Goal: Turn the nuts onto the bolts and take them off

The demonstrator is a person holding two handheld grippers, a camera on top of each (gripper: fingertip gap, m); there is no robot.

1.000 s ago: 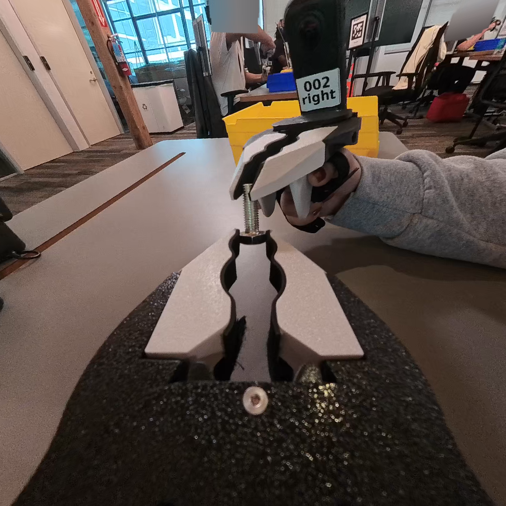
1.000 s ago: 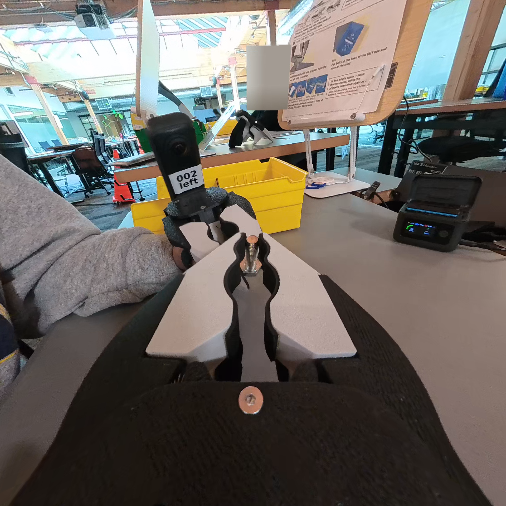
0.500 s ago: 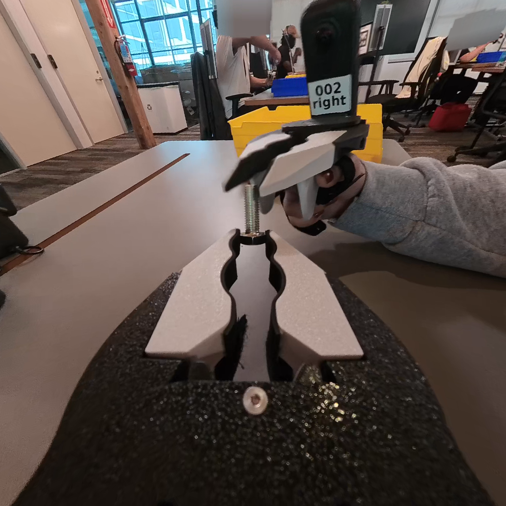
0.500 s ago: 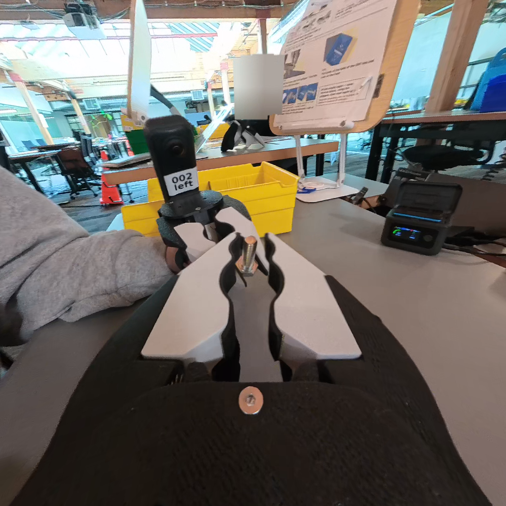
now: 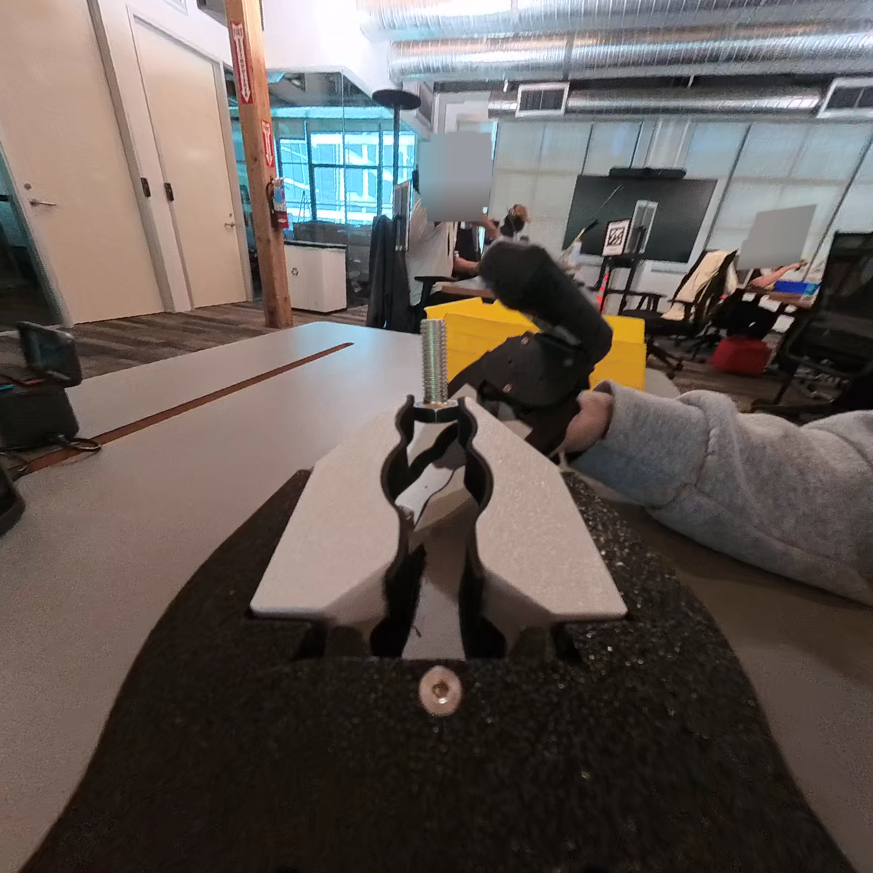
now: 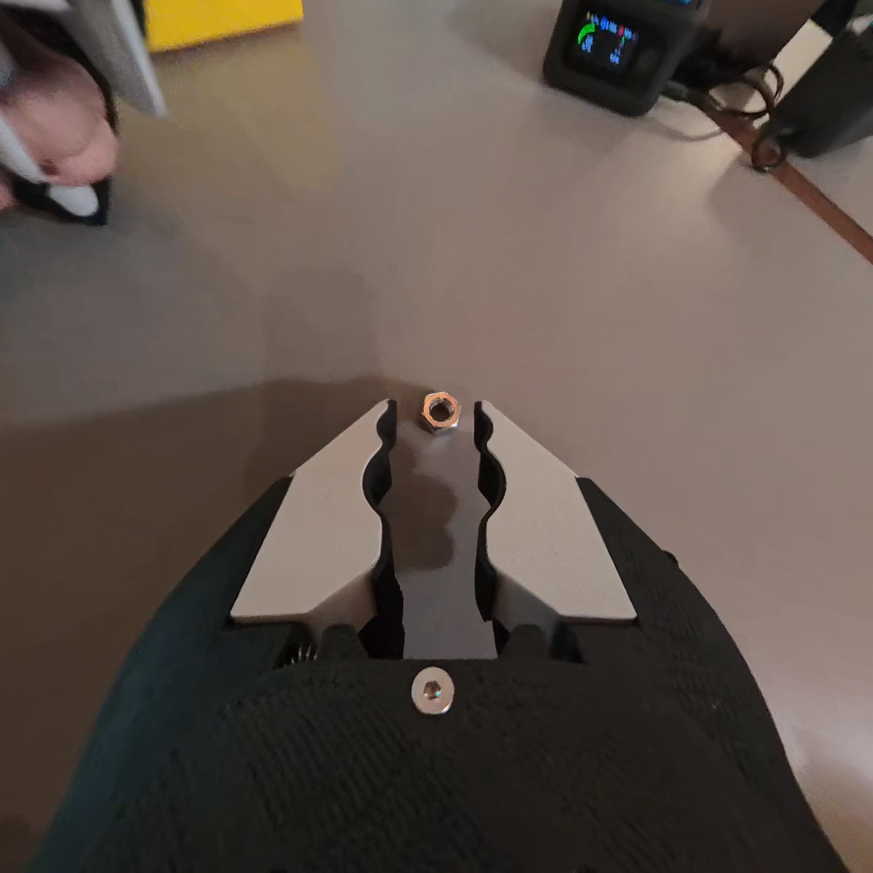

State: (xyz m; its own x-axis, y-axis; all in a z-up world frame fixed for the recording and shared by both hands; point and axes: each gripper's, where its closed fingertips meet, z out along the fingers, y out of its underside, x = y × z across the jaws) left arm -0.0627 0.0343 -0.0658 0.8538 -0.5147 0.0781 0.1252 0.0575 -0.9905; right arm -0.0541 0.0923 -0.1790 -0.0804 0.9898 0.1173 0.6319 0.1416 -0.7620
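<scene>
The left gripper (image 5: 434, 415) has its jaws clamped on the hex head of the bolt (image 5: 434, 359), which stands upright above the fingertips with its threaded shank now bare all the way to the tip. A second ago the right gripper was closed around that shank with the nut on it, level with the left one; half a second ago its jaws had begun to part. Now the right gripper (image 6: 432, 413) has swung down to look at the counter (image 6: 614, 307), jaws apart and holding nothing, and the nut (image 6: 440, 411) lies flat, hole upward, between and just ahead of the fingertips, touching neither as far as the view shows. In the left wrist view the right gripper shows tipped over just behind the bolt, blurred with motion, a grey sleeve (image 5: 732, 467) resting on the counter. So the nut is off and set down: the take-off half looks done for this pair. Farther out stand a yellow bin (image 5: 477, 330) and a small black device with a lit screen (image 6: 609, 52).
</scene>
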